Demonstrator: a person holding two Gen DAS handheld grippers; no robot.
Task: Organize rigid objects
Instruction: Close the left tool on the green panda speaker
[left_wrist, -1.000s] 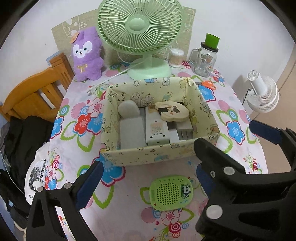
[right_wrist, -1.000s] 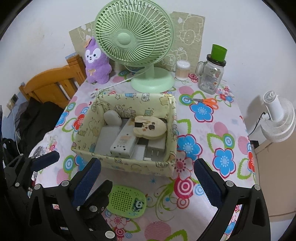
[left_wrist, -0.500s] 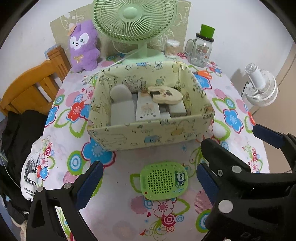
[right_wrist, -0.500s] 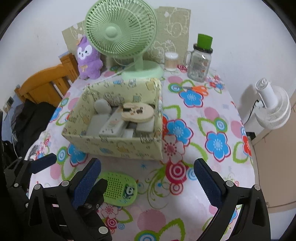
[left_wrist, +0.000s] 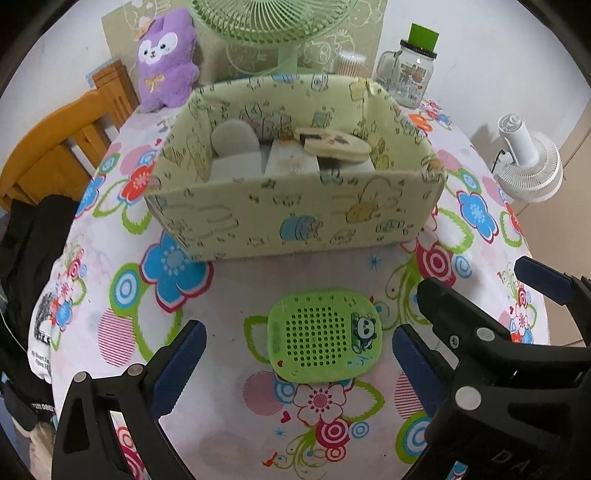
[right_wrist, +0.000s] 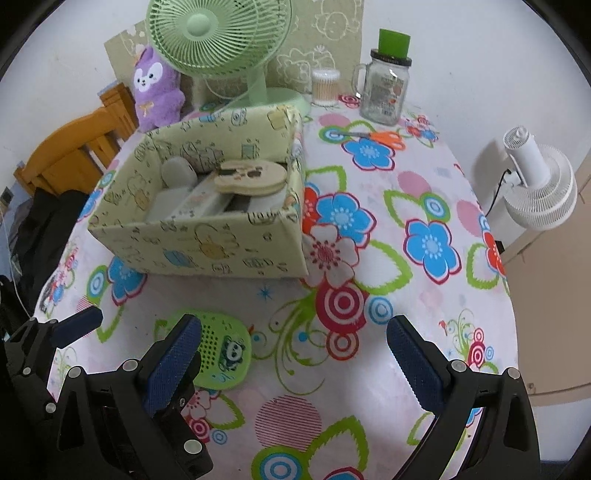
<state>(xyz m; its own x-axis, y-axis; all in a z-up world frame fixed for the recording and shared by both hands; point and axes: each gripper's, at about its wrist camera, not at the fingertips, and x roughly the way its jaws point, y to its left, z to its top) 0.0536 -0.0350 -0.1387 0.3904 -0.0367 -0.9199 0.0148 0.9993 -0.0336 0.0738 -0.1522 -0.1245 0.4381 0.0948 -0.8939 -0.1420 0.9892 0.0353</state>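
A flat green perforated gadget with a panda sticker (left_wrist: 324, 336) lies on the flowered tablecloth, in front of a pale yellow fabric box (left_wrist: 295, 218). The box holds several white and grey items and a flat beige piece on top (left_wrist: 332, 142). My left gripper (left_wrist: 295, 365) is open, low over the table, its fingers on either side of the gadget without touching it. My right gripper (right_wrist: 295, 354) is open and empty, just right of the gadget (right_wrist: 221, 354); its left finger hides part of the gadget. The box also shows in the right wrist view (right_wrist: 207, 251).
A green desk fan (right_wrist: 218, 40), a purple plush (right_wrist: 157, 88), a glass jar with a green lid (right_wrist: 386, 88), a cotton swab tub (right_wrist: 325, 86) and orange scissors (right_wrist: 373, 136) stand at the back. A wooden chair (left_wrist: 55, 147) is at left, a white fan (right_wrist: 539, 192) off the table at right.
Both grippers have dropped lower and moved toward the green gadget, which now lies between the left gripper's fingers. The box looks nearer and is seen more from the side. Nothing was grasped.
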